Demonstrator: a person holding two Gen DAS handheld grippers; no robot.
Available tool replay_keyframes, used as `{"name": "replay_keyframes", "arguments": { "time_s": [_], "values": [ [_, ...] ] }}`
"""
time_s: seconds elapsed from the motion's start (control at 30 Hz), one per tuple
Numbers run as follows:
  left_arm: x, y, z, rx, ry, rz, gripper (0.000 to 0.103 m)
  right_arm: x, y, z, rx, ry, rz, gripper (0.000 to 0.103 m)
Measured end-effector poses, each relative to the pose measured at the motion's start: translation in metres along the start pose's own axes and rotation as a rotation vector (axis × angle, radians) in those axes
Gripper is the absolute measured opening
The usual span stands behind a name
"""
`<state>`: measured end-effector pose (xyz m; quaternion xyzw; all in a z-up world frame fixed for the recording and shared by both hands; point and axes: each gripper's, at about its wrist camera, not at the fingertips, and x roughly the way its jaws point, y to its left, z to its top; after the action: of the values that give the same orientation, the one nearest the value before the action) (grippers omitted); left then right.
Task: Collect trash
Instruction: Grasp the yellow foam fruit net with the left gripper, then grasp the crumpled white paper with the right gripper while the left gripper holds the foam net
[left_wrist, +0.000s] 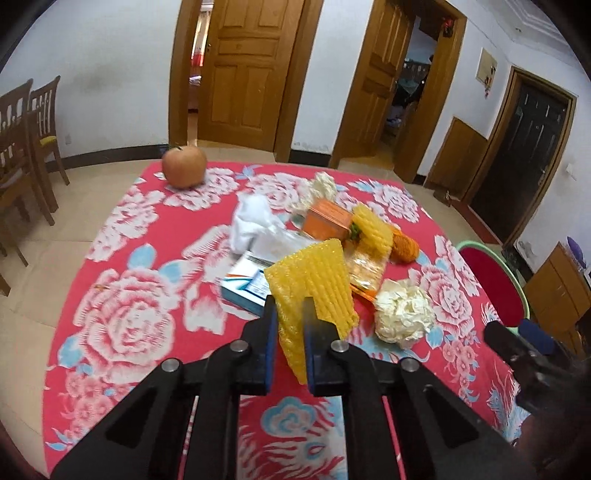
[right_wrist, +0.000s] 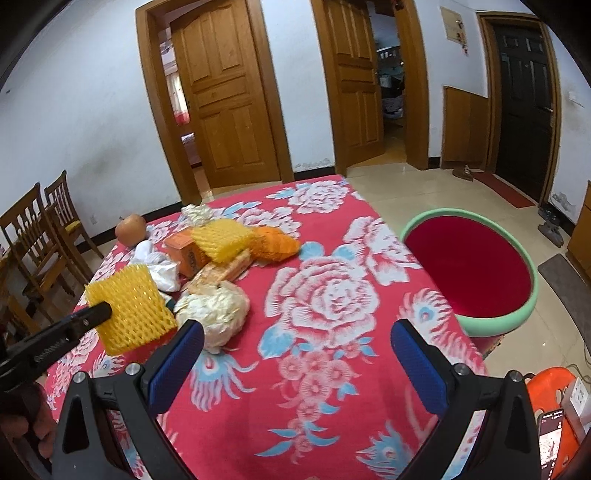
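My left gripper (left_wrist: 290, 306) is shut on a yellow foam fruit net (left_wrist: 314, 280), held just above the red flowered tablecloth (left_wrist: 129, 295). The right wrist view shows the same net (right_wrist: 133, 314) at the left. My right gripper (right_wrist: 295, 354) stands open over bare cloth with nothing between its blue pads. Right of the held net lies a crumpled cream paper ball (left_wrist: 404, 317). Behind it are a second yellow net (left_wrist: 373, 229), an orange box (left_wrist: 328, 219), an orange mesh wad (left_wrist: 406, 245), a white tissue (left_wrist: 251, 221) and a blue-white box (left_wrist: 247, 284).
An apple (left_wrist: 184, 166) sits at the table's far left corner. A round red basin with a green rim (right_wrist: 469, 273) stands on the floor right of the table. Wooden chairs (right_wrist: 37, 236) are on the left, and an orange stool with a phone (right_wrist: 550, 406) is at lower right.
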<state>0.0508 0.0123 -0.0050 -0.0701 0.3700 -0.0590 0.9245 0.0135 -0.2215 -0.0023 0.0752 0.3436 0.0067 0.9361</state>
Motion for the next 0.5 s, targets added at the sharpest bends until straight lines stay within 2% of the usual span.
{"name": "replay_keyframes", "arguments": {
  "time_s": [0.17,0.43,0.5],
  "values": [
    [-0.008,0.017,0.002,-0.002,-0.025,0.011,0.011,0.015,0.023,0.002,-0.007,0.032,0.013,0.103],
    [0.001,0.038,0.000,-0.037,0.012,-0.006,0.011,0.047,0.059,0.004,-0.073,0.081,-0.001,0.102],
    [0.003,0.038,0.000,-0.037,0.018,-0.016,0.011,0.056,0.064,0.004,-0.073,0.101,-0.004,0.097]
  ]
}}
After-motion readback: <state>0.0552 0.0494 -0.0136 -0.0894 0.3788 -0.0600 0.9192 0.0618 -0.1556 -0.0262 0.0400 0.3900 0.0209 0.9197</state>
